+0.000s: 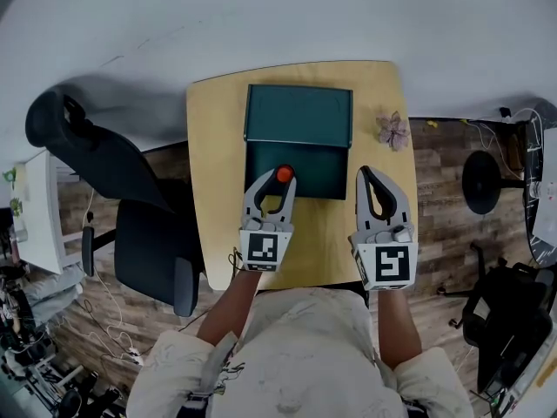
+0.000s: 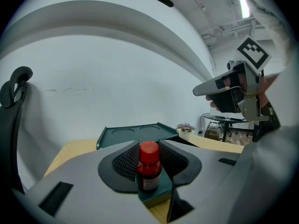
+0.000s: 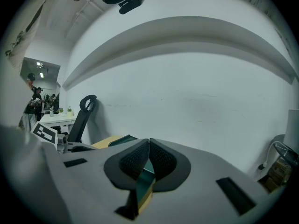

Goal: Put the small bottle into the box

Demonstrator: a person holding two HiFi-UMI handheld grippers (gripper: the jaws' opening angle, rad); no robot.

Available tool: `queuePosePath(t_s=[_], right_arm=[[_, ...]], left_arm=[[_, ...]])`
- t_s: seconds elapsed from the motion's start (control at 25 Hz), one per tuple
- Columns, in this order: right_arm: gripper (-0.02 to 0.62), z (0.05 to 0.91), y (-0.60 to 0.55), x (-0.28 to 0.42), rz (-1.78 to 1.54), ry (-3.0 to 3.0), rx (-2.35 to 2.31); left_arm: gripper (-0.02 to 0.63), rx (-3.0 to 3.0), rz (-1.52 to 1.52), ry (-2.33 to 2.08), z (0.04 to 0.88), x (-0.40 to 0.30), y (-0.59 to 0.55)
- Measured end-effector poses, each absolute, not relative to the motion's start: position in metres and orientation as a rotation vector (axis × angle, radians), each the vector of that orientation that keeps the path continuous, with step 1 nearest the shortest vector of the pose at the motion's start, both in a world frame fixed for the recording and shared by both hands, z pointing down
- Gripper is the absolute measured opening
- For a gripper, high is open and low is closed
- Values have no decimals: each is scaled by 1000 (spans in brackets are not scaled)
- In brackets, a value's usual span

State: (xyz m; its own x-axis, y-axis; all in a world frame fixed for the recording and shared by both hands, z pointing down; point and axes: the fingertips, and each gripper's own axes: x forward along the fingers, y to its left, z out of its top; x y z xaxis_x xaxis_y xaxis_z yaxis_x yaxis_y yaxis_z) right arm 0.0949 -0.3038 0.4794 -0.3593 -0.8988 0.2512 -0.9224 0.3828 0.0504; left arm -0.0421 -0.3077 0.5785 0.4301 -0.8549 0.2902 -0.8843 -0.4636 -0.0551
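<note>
**Fig. 1.** My left tongs (image 1: 275, 184) are clenched on the small bottle (image 2: 149, 169). It stands upright, red cap up, over the near rim of the open green box (image 1: 318, 171) on the counter (image 1: 218, 190). My right tongs (image 3: 148, 143) are closed tip to tip on nothing, just beside the box's right front corner.

The step in hand, as I judge it, is the carry-in. I should advance the bottle past the rim and lower it upright to the box floor. Only then should I release, with the right tongs clear.

Count: one bottle, one box, two tongs, one potted plant (image 1: 392, 130), one office chair (image 1: 130, 198).
</note>
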Motion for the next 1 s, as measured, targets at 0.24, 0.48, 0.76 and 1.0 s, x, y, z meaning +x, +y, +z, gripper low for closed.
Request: queuePosePath(t_s=[0.24, 0.48, 0.76, 1.0], right_arm=[[18, 478, -304, 92, 141, -2407, 1615], [18, 477, -302, 95, 141, -2400, 1624], [18, 476, -301, 99, 141, -2400, 1631], [18, 476, -294, 94, 142, -2406, 1618]], left_arm=[[132, 2570, 425, -1571, 580, -44, -307], [207, 2546, 411, -1562, 581, -43, -306], [245, 2530, 386, -1564, 576, -43, -303], [245, 2539, 354, -1615, 557, -52, -300]])
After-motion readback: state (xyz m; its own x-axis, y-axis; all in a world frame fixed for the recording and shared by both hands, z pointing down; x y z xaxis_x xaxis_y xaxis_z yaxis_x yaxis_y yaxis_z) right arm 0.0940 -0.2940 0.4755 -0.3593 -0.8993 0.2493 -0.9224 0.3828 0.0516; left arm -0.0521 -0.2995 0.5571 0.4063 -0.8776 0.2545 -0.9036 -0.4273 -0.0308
